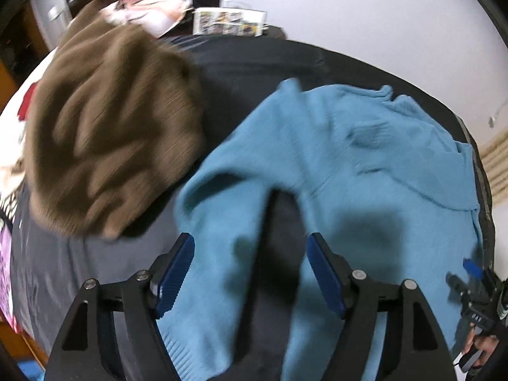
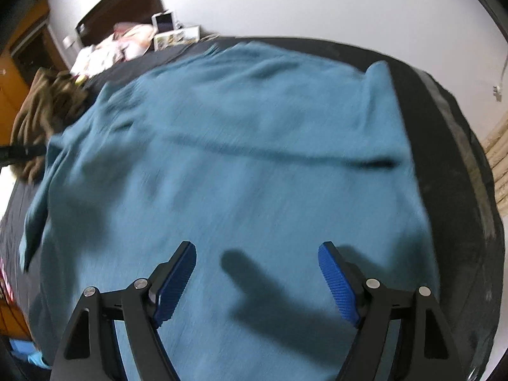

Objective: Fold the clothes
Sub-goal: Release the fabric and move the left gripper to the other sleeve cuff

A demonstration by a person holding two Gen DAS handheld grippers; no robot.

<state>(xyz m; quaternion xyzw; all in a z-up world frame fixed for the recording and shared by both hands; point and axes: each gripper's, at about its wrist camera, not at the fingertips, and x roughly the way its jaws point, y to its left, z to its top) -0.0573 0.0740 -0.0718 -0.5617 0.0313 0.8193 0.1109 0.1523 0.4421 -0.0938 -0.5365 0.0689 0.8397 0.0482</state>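
Observation:
A blue knitted sweater (image 1: 365,165) lies spread on the dark bed cover (image 1: 247,63); one sleeve (image 1: 219,254) runs down toward the camera. My left gripper (image 1: 250,241) hovers open above that sleeve and the dark gap beside it, with nothing between its blue pads (image 1: 176,273). In the right wrist view the sweater's body (image 2: 241,158) fills the frame, lying mostly flat with a long crease across it. Over its near part my right gripper (image 2: 257,250) stands open and empty. The other gripper (image 1: 476,289) shows at the left wrist view's right edge.
A brown fleece garment (image 1: 108,133) lies bunched on the bed left of the sweater, also seen in the right wrist view (image 2: 41,111). Pillows and bedding (image 1: 149,9) and a white box (image 1: 228,22) sit by the headboard. A white wall (image 2: 317,0) runs behind the bed.

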